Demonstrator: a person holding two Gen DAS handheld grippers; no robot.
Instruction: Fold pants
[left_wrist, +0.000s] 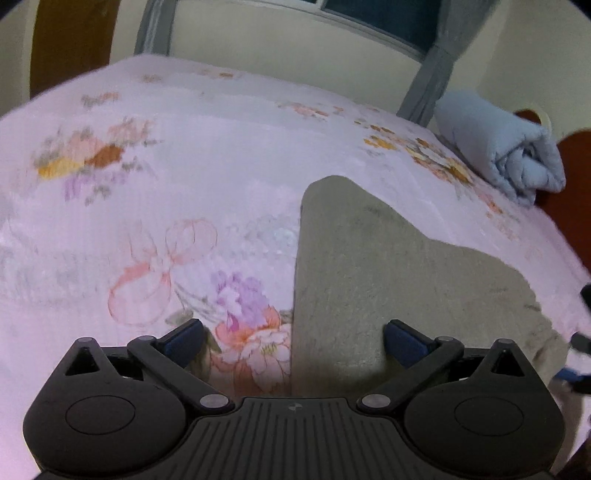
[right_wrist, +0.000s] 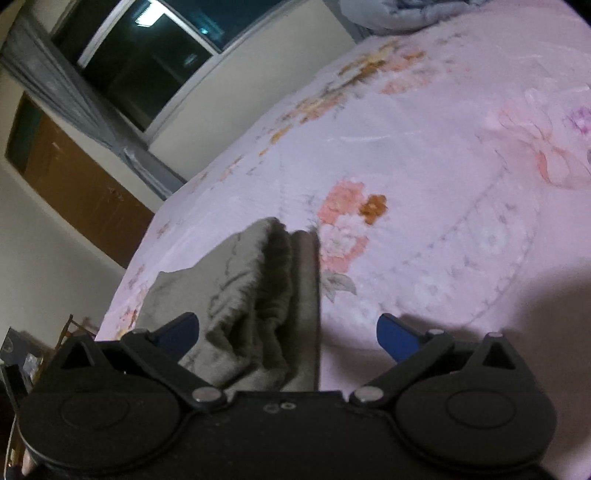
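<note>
The olive-grey pants (left_wrist: 388, 266) lie flat on the pink floral bedspread (left_wrist: 184, 147). My left gripper (left_wrist: 293, 341) is open, its blue pads wide apart, hovering over the pants' left edge with nothing between them. In the right wrist view the pants (right_wrist: 258, 295) show a bunched, folded end with a gathered waistband. My right gripper (right_wrist: 288, 332) is open just above that end, its left pad over the cloth and its right pad over the bedspread (right_wrist: 424, 184).
A rolled light-blue blanket (left_wrist: 506, 147) lies at the bed's far right corner. A wall with a dark window (right_wrist: 147, 62), grey curtains (left_wrist: 428, 85) and a brown door (right_wrist: 81, 188) stands beyond the bed. The other gripper's tip (left_wrist: 581, 347) shows at the right edge.
</note>
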